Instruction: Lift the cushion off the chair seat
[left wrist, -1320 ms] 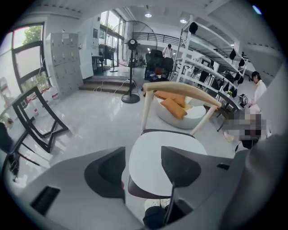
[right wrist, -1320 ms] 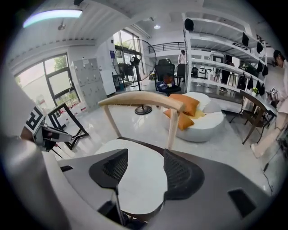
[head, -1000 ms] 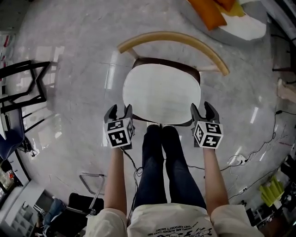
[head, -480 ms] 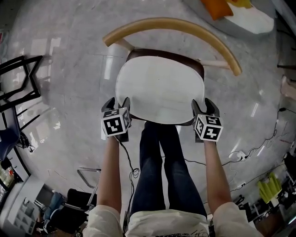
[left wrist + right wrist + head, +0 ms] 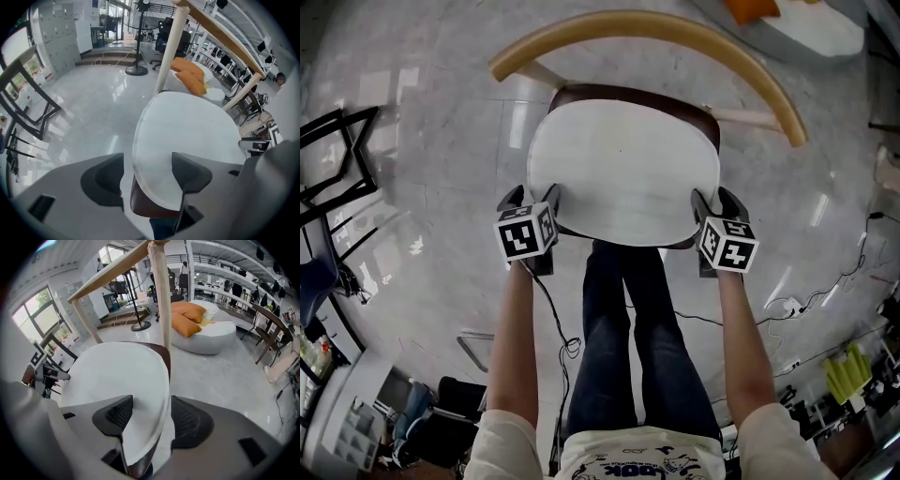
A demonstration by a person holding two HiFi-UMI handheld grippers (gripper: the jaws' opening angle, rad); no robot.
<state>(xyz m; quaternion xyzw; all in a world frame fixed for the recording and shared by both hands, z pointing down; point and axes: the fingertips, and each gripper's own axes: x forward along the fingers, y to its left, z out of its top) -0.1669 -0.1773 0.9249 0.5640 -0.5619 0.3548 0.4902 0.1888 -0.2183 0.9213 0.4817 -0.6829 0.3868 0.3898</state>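
Jaws of my left gripper (image 5: 531, 199) are opening astride the left rim of the cushion (image 5: 623, 173); those of my right gripper (image 5: 717, 199) stand spread over its right rim. Smooth, white and rounded, the cushion lies on the dark brown chair seat (image 5: 628, 93), which stands on a glossy grey floor (image 5: 441, 141).

My left claw (image 5: 532, 199), at mid-left of the frame, points steeply down, its jaws opening with the cushion (image 5: 623, 169) rim between them. My right claw (image 5: 715, 201), at mid-right, gapes astride that rim too.
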